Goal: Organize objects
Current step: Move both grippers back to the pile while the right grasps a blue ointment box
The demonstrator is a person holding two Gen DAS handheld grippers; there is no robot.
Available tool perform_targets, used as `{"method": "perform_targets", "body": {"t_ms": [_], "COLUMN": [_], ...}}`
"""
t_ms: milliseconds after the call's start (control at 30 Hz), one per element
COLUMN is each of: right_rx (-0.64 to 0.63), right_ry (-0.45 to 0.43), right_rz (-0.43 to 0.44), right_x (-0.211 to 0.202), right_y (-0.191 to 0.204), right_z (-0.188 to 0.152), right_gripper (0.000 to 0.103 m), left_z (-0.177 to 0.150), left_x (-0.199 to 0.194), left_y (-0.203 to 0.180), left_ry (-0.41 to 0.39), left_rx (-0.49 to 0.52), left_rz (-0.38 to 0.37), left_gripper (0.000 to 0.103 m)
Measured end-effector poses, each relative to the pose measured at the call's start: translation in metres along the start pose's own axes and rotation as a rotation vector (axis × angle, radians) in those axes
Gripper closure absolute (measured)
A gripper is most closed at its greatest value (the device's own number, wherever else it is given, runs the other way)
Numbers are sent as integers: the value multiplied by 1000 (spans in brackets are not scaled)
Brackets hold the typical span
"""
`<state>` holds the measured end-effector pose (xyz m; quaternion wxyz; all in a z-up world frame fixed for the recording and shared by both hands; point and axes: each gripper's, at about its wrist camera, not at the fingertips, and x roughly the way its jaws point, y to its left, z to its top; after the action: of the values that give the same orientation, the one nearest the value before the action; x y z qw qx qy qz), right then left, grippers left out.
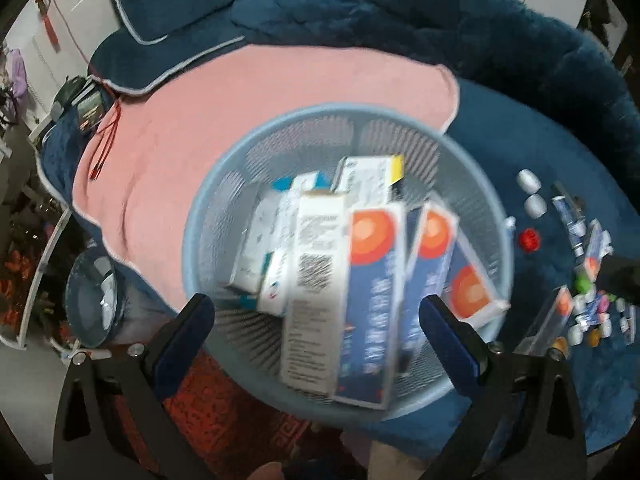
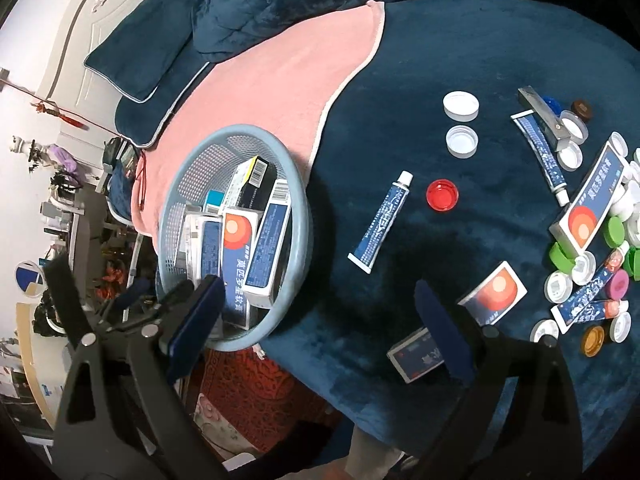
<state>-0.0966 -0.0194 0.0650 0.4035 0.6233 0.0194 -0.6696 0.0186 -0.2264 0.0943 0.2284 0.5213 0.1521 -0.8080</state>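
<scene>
Two grippers, both w/ jaws spread wide, nothing between the blue pads. Left gripper (image 1: 316, 316) hangs over the basket (image 1: 212, 208); right gripper (image 2: 316, 300) is over bare bed near the front edge.

Surface = bed w/ plush dark-blue blanket (image 2: 460, 60), soft nap, rumpled into a heap at the far side. Pink towel (image 2: 280, 92), flat terry w/ pale trim, lies across the left part. Blue pillow (image 2: 136, 56) w/ light piping sits at the far-left corner by a white carved headboard (image 2: 80, 12). Red patterned rug (image 2: 248, 384) on the floor below the front edge.

Basket: round, pale-blue plastic mesh, at the bed's front-left edge, partly on the towel. Inside, approx. 6+ cardboard boxes (image 1: 360, 280) stand on end, tilted, blue/white w/ orange discs; left view is motion-blurred.

Mid-bed: blue ointment tube (image 2: 382, 222) w/ white cap lies flat, red cap (image 2: 442, 195) just beside it, two white caps (image 2: 461, 124) further back. Small blue box (image 2: 416, 354) lies near the front edge by the right pad; orange-disc box (image 2: 494, 292) just behind. Right edge: pile of tubes, boxes, round caps (image 2: 592, 240) in white, green, pink, brown.
</scene>
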Motion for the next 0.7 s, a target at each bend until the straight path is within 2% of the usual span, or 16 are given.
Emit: {"method": "perform_targets", "body": {"t_ms": [267,533,633,700], "right_rx": [31,57,64,64], "right_ry": [-21,-67,-75,-73], "right_rz": [-57,-161,-243,-347], "right_x": [-10,-40,-63,-78], "right_y": [-23,-73,-107,-139], "right_z": [-5,-11,-14,-14], "right_gripper": [0,0,0,0], "left_z": [15,18,15,13], "left_x": [-16,-7,-3,0], "left_y": [-40,-102,-130,-148], "left_ry": [-59,-45,-35,-28], "left_rx": [44,138,193,229], "left_rz": [-94,-150,-176,-187], "left_gripper": [1,1,1,1]}}
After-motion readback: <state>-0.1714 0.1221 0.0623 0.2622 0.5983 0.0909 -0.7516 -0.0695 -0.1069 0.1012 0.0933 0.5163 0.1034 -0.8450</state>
